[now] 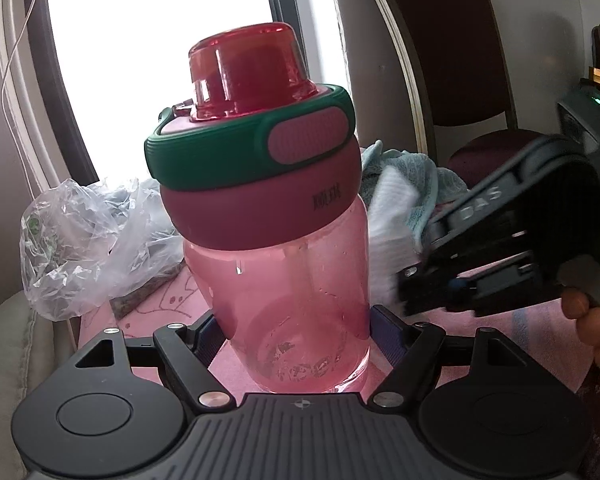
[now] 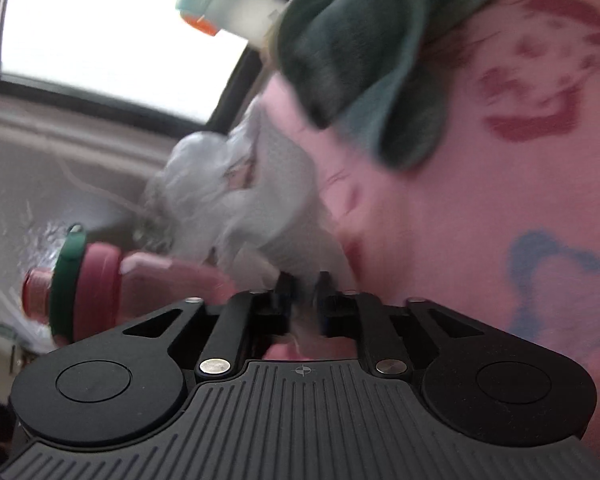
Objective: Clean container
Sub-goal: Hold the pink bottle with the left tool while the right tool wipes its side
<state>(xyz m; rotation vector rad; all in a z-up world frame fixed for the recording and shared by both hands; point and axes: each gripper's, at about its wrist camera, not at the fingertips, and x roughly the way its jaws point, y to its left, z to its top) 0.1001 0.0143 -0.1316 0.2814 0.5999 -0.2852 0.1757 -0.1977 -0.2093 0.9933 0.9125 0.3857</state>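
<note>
In the left wrist view, a crumpled clear plastic bag (image 1: pixel 88 240) with small green print, too small to be read, is seen at far left on a pink cloth (image 1: pixel 148 312) marked with faint line drawings. Behind it a bright window (image 1: pixel 160 40) is seen. At centre, the bottle (image 1: pixel 268 208) stands slightly tilted: a clear pink body, a maroon collar, a green band with an oval pink button, and a red translucent cap. Dark characters are printed on the collar, too small to be made out. The left gripper (image 1: pixel 296 332) is clenched on the lower part of the bottle, one finger pressed against each side. Just right of the bottle, a white cloth (image 1: pixel 392 224) is held against its side by the right gripper (image 1: pixel 412 280), whose arm bears the raised letters "DAS". A light blue towel (image 1: pixel 416 176) lies behind, and a dark chair (image 1: pixel 460 60) farther back. A hand (image 1: pixel 596 308) is seen at the right edge.

The right wrist view is blurred. The bottle (image 2: pixel 84 284) appears at lower left, lying sideways in the frame. The white cloth (image 2: pixel 260 216) is gripped between the closed-in fingers of the right gripper (image 2: pixel 304 292). Above, a white bottle with an orange-trimmed cap (image 2: pixel 220 8) is partly hidden by a dark green cloth (image 2: pixel 360 52). At right, the pink cloth (image 2: pixel 480 200) shows red and blue printed shapes, unreadable.
</note>
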